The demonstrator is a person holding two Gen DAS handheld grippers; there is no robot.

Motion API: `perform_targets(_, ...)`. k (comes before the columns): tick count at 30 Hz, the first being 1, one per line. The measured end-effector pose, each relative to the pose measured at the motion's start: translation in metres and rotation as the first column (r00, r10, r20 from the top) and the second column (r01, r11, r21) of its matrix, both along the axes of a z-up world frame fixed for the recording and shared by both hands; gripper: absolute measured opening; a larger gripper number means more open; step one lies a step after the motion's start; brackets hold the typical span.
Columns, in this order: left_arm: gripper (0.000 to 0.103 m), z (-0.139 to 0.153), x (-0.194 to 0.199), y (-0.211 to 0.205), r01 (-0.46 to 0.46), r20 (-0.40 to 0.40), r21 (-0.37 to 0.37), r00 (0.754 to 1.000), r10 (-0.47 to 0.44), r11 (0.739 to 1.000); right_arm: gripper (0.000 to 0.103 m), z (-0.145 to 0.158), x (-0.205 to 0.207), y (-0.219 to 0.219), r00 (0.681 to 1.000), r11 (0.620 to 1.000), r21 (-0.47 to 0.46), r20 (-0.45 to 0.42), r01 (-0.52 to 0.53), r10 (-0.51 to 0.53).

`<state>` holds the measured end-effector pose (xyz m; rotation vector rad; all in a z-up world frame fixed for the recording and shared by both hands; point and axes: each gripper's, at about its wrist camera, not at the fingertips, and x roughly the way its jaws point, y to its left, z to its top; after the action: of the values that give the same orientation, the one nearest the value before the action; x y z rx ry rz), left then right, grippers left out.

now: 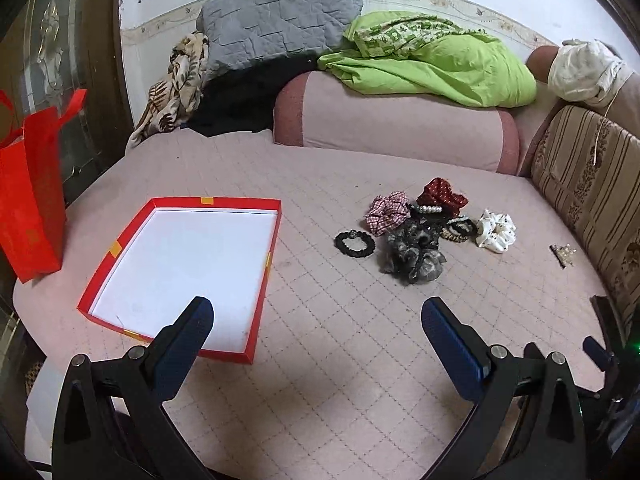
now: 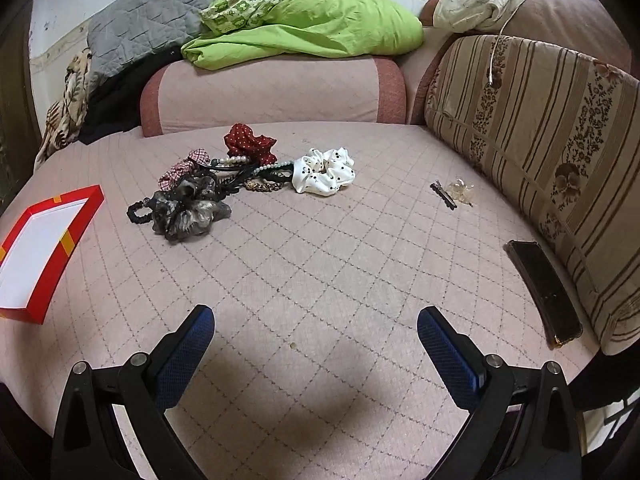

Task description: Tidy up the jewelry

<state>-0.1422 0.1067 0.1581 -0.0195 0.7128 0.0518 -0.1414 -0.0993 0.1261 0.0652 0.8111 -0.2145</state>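
Both claws, left claw [image 1: 316,320] and right claw [image 2: 316,328], gape wide and hold nothing, near the red box [image 1: 176,272] and hair ties [image 2: 240,176].

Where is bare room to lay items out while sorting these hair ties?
Bare quilt runs between the red box and the scrunchie pile, and from the pile to both open grippers. The box is empty. Crowded: the pile itself; hair clip and phone sit by the striped cushion.

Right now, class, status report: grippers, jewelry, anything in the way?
Left gripper open, right gripper open, both empty. Hair-tie pile loose on bed, red box empty. Clip apart; nothing blocking.
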Motion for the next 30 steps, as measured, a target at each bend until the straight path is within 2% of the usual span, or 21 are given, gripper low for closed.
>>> perform_targets(7,0.103,-0.006,0.002,-0.003,-0.012,-0.018,0.019,1.0,0.012,1.0,0.101,-0.004,0.0,-0.001,1.0,1.0,0.013,0.001,-0.012,0.012)
perform_targets(21,0.103,-0.026,0.014,-0.031,0.084,-0.133,0.016,0.988,-0.081,0.996,0.101,-0.021,0.006,-0.017,0.999,0.996,0.084,-0.038,-0.003,0.007)
perform_targets(30,0.103,-0.037,0.019,-0.038,0.104,-0.181,0.017,0.978,-0.099,0.994,0.101,-0.028,0.008,-0.02,0.998,0.996,0.091,-0.058,-0.001,0.007)
